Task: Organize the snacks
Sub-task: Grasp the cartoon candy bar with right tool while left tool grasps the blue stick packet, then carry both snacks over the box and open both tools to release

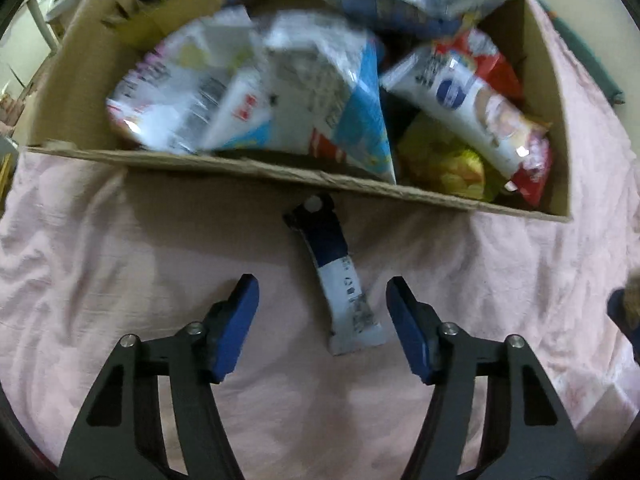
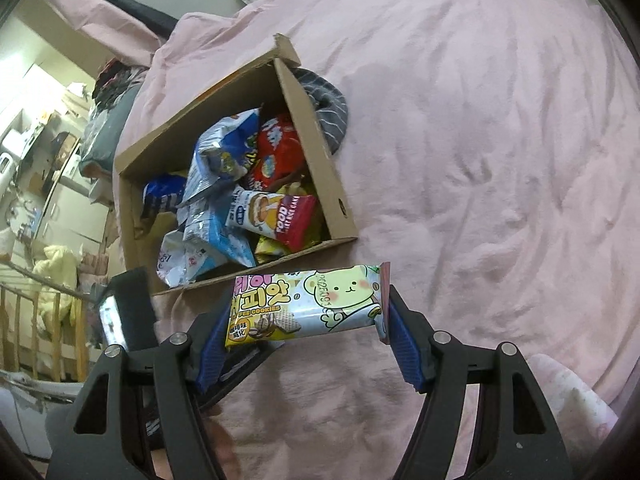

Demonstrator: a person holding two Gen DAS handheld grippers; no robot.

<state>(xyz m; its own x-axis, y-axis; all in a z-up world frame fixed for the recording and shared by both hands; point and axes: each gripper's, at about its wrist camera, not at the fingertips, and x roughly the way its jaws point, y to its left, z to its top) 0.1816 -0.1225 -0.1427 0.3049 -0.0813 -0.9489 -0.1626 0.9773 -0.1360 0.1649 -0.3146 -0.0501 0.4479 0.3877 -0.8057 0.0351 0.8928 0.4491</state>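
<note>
Cardboard box (image 2: 312, 128); right gripper (image 2: 306, 344) round wafers (image 2: 304, 306)

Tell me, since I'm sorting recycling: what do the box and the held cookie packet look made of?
Box: corrugated cardboard, matte brown, apparently; its torn top edge looks fibrous and ragged. Cookie packet, held between the right gripper's pads: probably glossy printed plastic film, with a crimped end seal and a slight sheen.

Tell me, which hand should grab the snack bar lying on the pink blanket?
Left. The left gripper hangs open with the bar between its fingers. The right gripper is busy holding a cookie pack.
</note>
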